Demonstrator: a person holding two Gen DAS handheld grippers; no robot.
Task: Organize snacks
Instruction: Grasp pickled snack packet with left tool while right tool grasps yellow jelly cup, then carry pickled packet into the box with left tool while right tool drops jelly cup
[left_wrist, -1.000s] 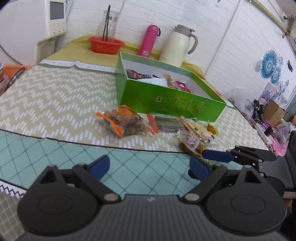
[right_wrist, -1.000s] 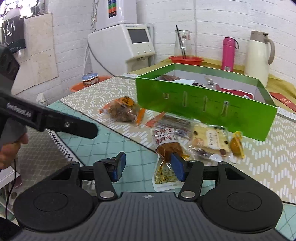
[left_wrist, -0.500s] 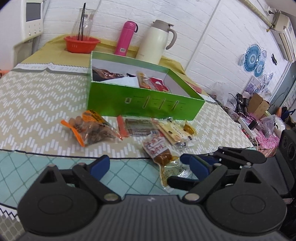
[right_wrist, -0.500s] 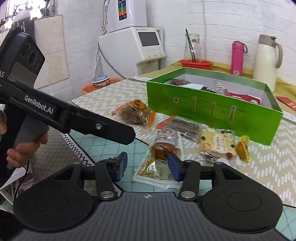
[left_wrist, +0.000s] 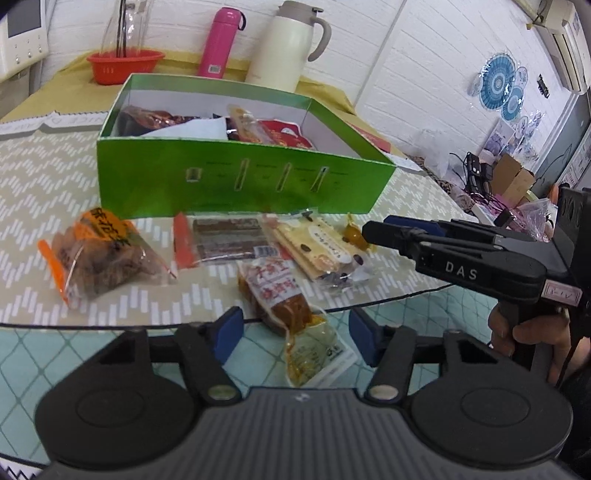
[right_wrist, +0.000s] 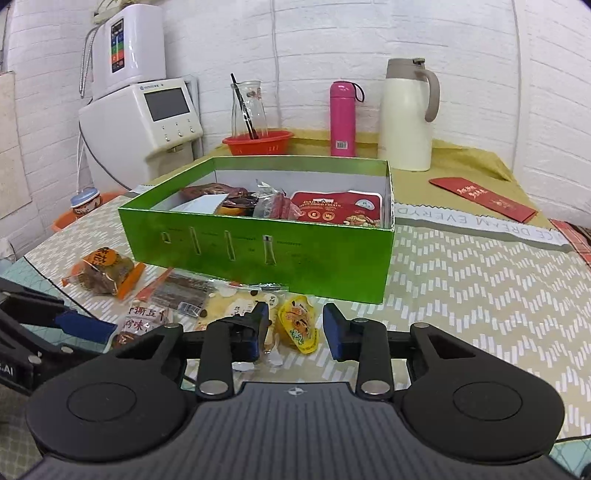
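A green box (left_wrist: 240, 184) (right_wrist: 258, 240) holds several snack packs. Loose snacks lie in front of it: an orange-labelled pack (left_wrist: 99, 251) (right_wrist: 105, 271), a dark bar pack (left_wrist: 225, 242) (right_wrist: 181, 291), a biscuit pack (left_wrist: 314, 247) (right_wrist: 225, 306), a small yellow pack (right_wrist: 297, 323) (left_wrist: 352, 234) and a red-and-brown pouch (left_wrist: 291, 306) (right_wrist: 142, 321). My left gripper (left_wrist: 295, 334) is open, with the pouch between its fingers. My right gripper (right_wrist: 295, 330) is open around the yellow pack. It shows at the right of the left wrist view (left_wrist: 399, 230).
Behind the box stand a pink bottle (right_wrist: 343, 118), a cream jug (right_wrist: 406, 114) and a red basket with a glass carafe (right_wrist: 256, 142). A white appliance (right_wrist: 144, 114) stands at back left. A red envelope (right_wrist: 484, 197) lies at back right.
Both grippers have moved toward the snacks. The right one has swung right from the pouch to the yellow pack. The left one now has the pouch between its fingers.
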